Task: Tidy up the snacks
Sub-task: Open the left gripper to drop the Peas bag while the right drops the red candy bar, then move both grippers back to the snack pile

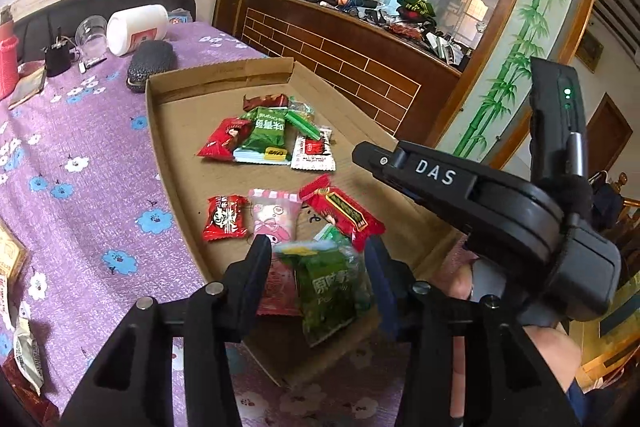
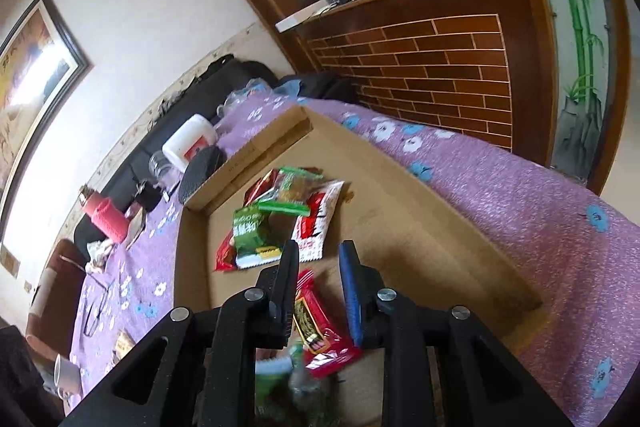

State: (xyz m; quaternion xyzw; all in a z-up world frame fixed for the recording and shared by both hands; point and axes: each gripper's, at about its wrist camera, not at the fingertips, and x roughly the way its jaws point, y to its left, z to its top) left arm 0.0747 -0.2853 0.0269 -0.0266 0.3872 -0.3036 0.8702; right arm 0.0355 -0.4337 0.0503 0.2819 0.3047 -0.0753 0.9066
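Green packet point(image 1: 328, 291) — between left gripper point(image 1: 318, 255) jaws

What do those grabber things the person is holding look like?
Both are black plastic. The left gripper has two flat fingers with dark blue pads, set on triangle-shaped arms with cut-out holes and silver bolts. The right gripper is built the same way. Seen from the side, its body is round and chunky, with white letters "DAS" and a small green light on top.
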